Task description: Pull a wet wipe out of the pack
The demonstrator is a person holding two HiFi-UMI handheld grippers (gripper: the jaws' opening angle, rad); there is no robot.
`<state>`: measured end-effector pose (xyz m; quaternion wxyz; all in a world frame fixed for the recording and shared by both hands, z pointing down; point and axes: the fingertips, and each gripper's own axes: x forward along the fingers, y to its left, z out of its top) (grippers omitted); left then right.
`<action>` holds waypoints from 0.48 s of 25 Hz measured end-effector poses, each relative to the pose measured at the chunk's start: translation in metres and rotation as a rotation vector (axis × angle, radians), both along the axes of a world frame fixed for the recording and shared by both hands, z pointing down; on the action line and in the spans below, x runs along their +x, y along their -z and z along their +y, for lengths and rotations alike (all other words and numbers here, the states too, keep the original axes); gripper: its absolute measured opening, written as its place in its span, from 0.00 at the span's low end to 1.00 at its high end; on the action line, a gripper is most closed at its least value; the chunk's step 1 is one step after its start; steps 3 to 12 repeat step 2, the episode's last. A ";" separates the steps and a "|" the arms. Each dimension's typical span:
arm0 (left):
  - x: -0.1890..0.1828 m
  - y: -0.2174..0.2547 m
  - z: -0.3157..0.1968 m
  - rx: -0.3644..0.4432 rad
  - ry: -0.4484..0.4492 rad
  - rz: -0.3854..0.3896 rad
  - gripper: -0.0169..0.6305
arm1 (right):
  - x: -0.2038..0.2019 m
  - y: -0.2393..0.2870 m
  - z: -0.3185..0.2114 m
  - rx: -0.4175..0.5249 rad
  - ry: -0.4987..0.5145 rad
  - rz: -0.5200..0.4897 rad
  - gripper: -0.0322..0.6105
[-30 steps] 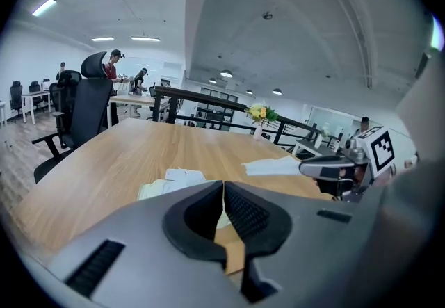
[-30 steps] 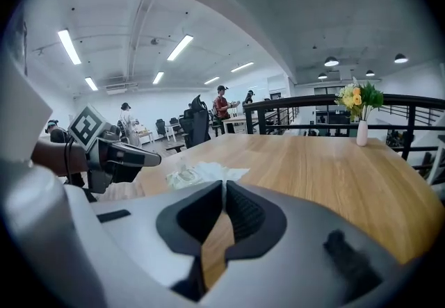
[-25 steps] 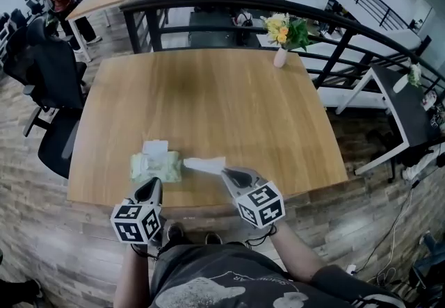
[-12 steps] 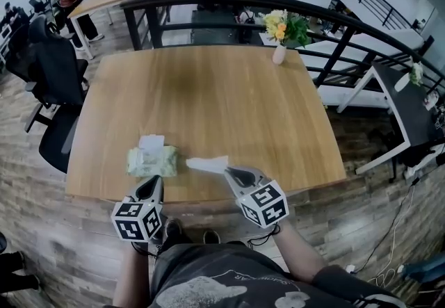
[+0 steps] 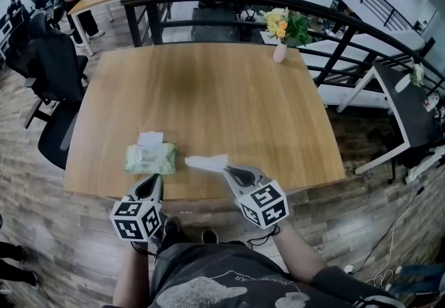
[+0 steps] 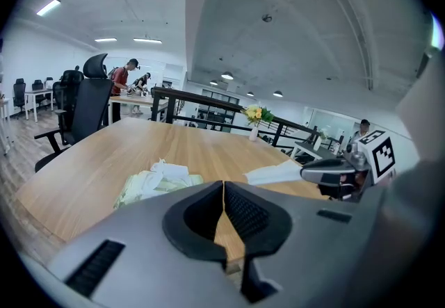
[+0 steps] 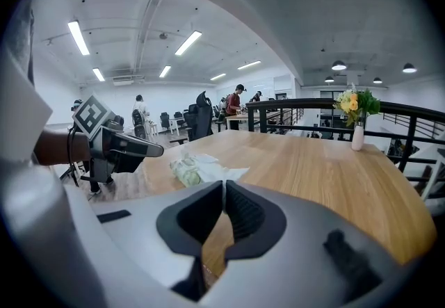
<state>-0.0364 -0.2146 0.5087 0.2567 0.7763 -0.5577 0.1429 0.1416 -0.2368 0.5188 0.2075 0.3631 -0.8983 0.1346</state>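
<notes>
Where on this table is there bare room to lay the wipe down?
The table is bare across its middle and right side, from the pack near the front edge to the vase at the far edge. Crowded only at the front: pack, wipe, left gripper, right gripper.

The wet wipe [image 5: 206,162] ends hidden inside the right tool [image 5: 227,172] — print on the pack [image 5: 149,158] unreadable.
</notes>
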 end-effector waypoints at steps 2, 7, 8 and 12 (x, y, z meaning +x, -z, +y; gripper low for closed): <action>0.000 0.000 0.001 0.001 0.003 0.003 0.05 | -0.001 0.001 0.001 0.004 0.000 -0.001 0.10; 0.000 0.000 0.001 0.001 0.003 0.003 0.05 | -0.001 0.001 0.001 0.004 0.000 -0.001 0.10; 0.000 0.000 0.001 0.001 0.003 0.003 0.05 | -0.001 0.001 0.001 0.004 0.000 -0.001 0.10; 0.000 0.000 0.001 0.001 0.003 0.003 0.05 | -0.001 0.001 0.001 0.004 0.000 -0.001 0.10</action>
